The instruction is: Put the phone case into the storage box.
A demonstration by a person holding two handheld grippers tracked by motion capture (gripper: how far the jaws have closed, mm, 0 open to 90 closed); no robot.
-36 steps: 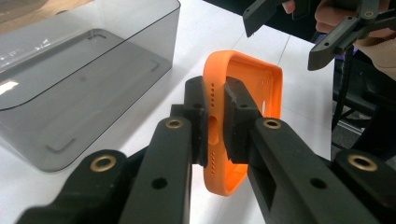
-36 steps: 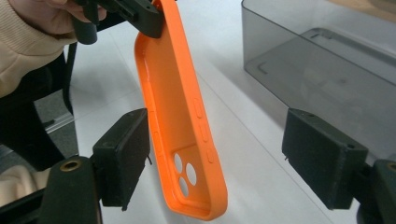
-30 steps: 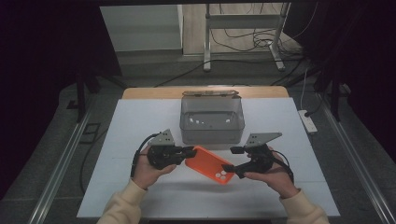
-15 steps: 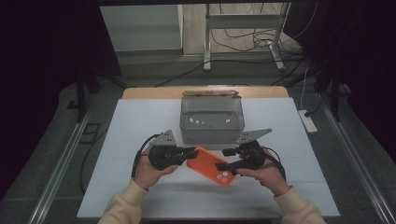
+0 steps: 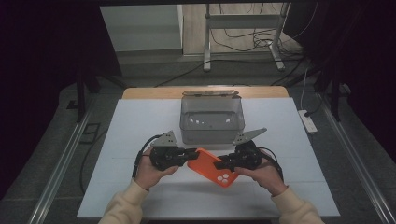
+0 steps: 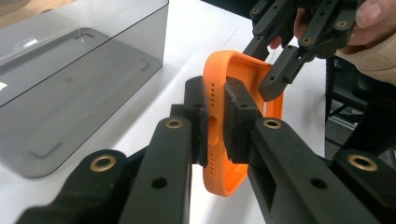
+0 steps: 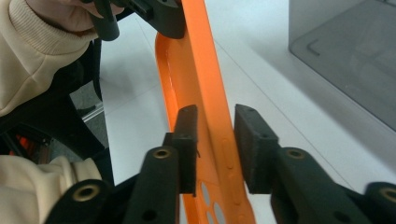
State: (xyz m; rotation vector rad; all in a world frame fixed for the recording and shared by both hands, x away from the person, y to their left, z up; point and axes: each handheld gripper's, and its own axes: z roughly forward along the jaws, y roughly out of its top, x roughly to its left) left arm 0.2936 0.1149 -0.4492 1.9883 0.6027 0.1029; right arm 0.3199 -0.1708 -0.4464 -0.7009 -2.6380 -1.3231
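Your left gripper (image 5: 187, 154) holds the orange phone case (image 5: 215, 167) by its left end. In the left gripper view the two black fingers (image 6: 198, 109) press on the rim of the case from both sides, so this grip is firm and narrow. The case stands on its edge between your two hands, a little above the white desk (image 5: 130, 126), just in front of the grey transparent box (image 5: 212, 122).

Your right gripper (image 5: 224, 163) is at the other end of the case. Its fingers have just been closing, and the orange rim is between them. In the right gripper view the left finger (image 7: 187, 135) lies against the case wall, but beside the right finger (image 7: 252, 144) you can see a thin gap, so this grip is not complete: the fingers are narrow around the case and do not yet press it from both sides.

The camera holes of the case point toward you, at its lower right corner in the high view. The box is apart from the case and from both grippers.
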